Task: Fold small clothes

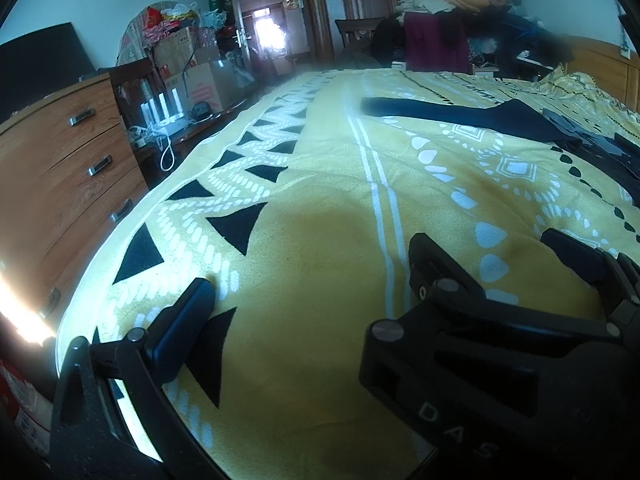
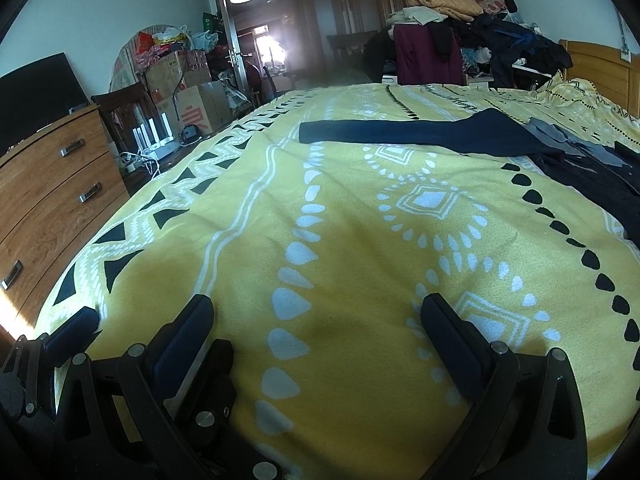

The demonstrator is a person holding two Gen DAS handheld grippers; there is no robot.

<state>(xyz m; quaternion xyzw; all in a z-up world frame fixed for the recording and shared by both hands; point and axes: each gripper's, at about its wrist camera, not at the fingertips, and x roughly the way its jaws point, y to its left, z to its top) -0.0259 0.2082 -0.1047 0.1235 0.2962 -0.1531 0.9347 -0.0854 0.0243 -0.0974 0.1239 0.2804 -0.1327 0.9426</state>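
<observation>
A long dark navy garment (image 1: 460, 114) (image 2: 400, 132) lies flat across the far half of the yellow patterned blanket (image 1: 320, 240) (image 2: 352, 240). Beside it on the right lie a grey piece (image 2: 560, 136) (image 1: 576, 132) and a black garment (image 2: 600, 188) (image 1: 624, 168), partly cut off by the frame. My left gripper (image 1: 312, 308) is open and empty, low over the blanket's near edge; its right finger is hidden behind the right gripper's black frame (image 1: 460, 352). My right gripper (image 2: 316, 320) is open and empty, close beside the left one. Both are well short of the clothes.
A wooden dresser (image 1: 60, 168) (image 2: 48, 184) stands to the left of the bed. Cardboard boxes (image 2: 196, 108) and cables crowd the far left corner. A chair heaped with clothes (image 2: 432, 52) stands beyond the bed, and a wooden headboard (image 2: 600, 68) at far right.
</observation>
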